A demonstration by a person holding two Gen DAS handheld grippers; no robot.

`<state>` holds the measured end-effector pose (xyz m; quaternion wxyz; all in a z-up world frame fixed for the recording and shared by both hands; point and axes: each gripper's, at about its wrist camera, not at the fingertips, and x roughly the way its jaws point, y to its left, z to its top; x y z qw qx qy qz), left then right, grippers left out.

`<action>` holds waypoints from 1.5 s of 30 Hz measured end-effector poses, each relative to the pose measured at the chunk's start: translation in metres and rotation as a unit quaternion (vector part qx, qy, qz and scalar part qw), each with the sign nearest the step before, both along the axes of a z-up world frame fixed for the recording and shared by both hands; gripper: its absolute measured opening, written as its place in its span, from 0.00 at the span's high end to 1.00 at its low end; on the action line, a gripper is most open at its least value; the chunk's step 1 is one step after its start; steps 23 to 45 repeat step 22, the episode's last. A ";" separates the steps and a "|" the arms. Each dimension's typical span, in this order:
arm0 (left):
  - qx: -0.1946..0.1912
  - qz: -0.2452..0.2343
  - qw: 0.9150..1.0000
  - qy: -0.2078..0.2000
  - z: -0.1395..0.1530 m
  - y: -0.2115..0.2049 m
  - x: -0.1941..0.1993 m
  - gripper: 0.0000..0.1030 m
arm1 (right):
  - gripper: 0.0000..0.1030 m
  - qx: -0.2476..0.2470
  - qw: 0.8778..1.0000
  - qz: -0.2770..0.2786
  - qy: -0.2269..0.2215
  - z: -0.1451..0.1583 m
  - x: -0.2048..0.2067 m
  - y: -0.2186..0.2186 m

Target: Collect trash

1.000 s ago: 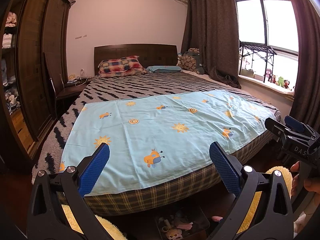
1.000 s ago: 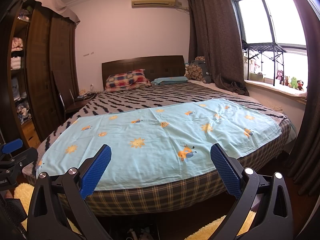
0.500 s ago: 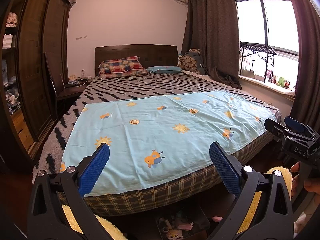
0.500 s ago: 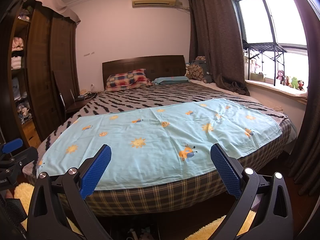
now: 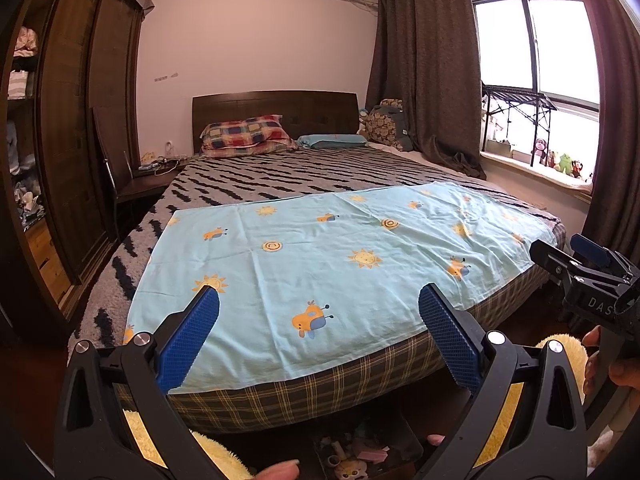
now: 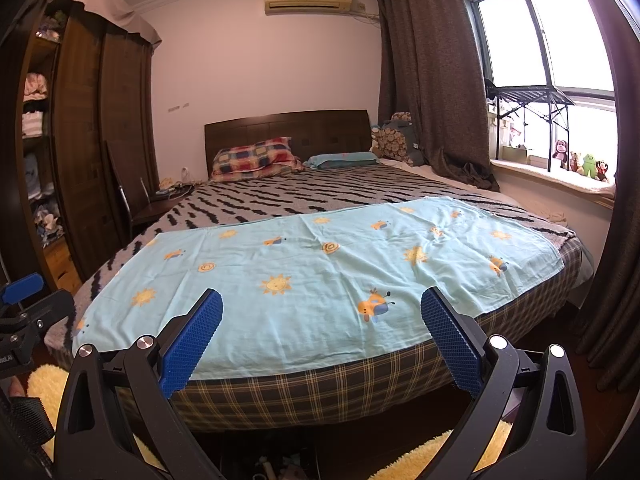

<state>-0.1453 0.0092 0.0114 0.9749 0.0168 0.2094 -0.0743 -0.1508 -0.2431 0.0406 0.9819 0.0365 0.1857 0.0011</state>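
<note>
My left gripper [image 5: 319, 295] is open, its blue pads [image 5: 188, 340] spread wide with nothing between them, held before the foot of a bed [image 5: 304, 392]. My right gripper [image 6: 321, 298] is open and empty too, a little further right at the same bed end; it also shows at the right edge of the left wrist view [image 5: 580, 268]. A light blue cartoon-print sheet [image 5: 320, 256] lies flat across the bed's foot. No loose trash shows on the bed. On the floor under the bed edge sits a dark box of small mixed items [image 5: 368, 452], partly hidden.
Dark wardrobe [image 5: 72, 140] and a chair [image 5: 116, 168] stand to the left. Pillows [image 5: 244, 134] lie at the headboard. Curtains and a windowsill with toys [image 6: 580, 164] are at the right. Yellow fluffy rugs [image 6: 416, 456] lie on the floor. A person's hand [image 5: 624, 372] holds the right gripper.
Both views are almost unchanged. A fingertip has come into the bottom edge of the left wrist view.
</note>
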 end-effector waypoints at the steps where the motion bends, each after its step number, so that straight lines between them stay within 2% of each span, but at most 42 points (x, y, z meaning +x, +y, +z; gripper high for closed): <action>1: 0.002 -0.002 1.000 0.000 0.000 -0.001 0.000 0.08 | 0.03 0.000 1.000 -0.001 0.000 0.000 0.000 0.001; 19: -0.012 -0.012 1.000 0.007 -0.001 -0.002 0.000 0.08 | 0.03 -0.001 1.000 -0.001 0.002 -0.002 -0.001 0.002; 45: -0.008 -0.009 1.000 0.006 -0.001 -0.002 -0.001 0.08 | 0.03 -0.001 1.000 -0.001 0.004 -0.003 0.000 0.002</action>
